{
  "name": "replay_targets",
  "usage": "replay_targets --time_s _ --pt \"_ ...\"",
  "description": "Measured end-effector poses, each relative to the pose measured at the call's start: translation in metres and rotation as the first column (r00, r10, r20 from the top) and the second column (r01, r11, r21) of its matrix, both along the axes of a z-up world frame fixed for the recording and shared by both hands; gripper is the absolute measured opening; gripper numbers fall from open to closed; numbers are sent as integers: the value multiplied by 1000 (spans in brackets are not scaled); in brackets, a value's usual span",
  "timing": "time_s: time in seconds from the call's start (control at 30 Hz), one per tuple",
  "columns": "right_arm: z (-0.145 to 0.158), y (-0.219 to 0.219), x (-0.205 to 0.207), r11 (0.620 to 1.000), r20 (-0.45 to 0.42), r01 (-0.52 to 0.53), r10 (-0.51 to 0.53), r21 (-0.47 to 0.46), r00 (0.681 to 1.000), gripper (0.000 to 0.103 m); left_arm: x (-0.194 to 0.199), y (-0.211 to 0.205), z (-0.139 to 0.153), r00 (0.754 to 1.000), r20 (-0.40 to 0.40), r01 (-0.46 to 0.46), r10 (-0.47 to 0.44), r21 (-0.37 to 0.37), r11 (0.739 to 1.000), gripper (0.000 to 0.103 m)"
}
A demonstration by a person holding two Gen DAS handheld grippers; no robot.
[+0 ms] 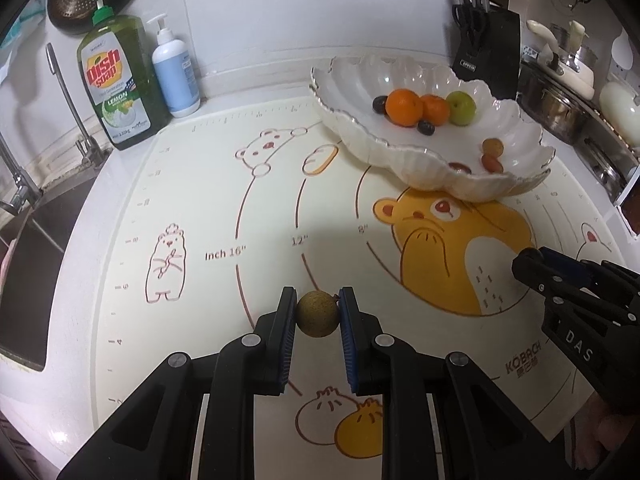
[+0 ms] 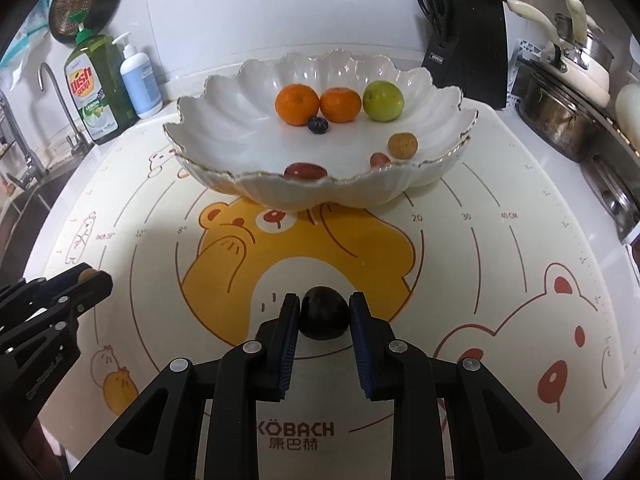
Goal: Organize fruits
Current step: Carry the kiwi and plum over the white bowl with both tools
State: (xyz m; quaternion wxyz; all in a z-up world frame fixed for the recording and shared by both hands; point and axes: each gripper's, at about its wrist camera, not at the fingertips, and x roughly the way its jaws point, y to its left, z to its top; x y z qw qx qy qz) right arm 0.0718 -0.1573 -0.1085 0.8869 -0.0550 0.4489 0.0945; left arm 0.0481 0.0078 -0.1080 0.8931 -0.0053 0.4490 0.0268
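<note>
My left gripper (image 1: 318, 300) is shut on a small round brown fruit (image 1: 317, 314) just above the bear-print mat (image 1: 200, 200). My right gripper (image 2: 325, 304) is shut on a dark round fruit (image 2: 324, 318), low over the mat's yellow bear. A white scalloped bowl (image 2: 280, 194) stands behind both, holding two oranges (image 2: 298, 104), a green fruit (image 2: 383, 101), a dark berry (image 2: 318, 125), a brown fruit (image 2: 403, 145) and red dates (image 2: 306, 171). In the left wrist view the right gripper (image 1: 528, 264) shows at the right edge. The left gripper (image 2: 90, 276) shows at the left edge of the right wrist view.
A green dish soap bottle (image 1: 116, 80) and a white pump bottle (image 1: 174, 72) stand at the back left beside the sink (image 1: 24, 248) and faucet (image 1: 68, 100). A black knife block (image 2: 468, 52) and stacked pots (image 2: 568, 92) sit at the back right.
</note>
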Motion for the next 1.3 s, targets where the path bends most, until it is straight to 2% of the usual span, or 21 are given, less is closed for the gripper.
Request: replay_targets --time_s 0.67,1.3 --pt "71 -16 10 999 84 27 -30 38 996 27 28 -15 64 995 83 50 -49 -8 999 22" --pt "104 -36 58 998 116 43 -49 56 992 27 85 -40 95 992 94 81 -80 -6 997 22"
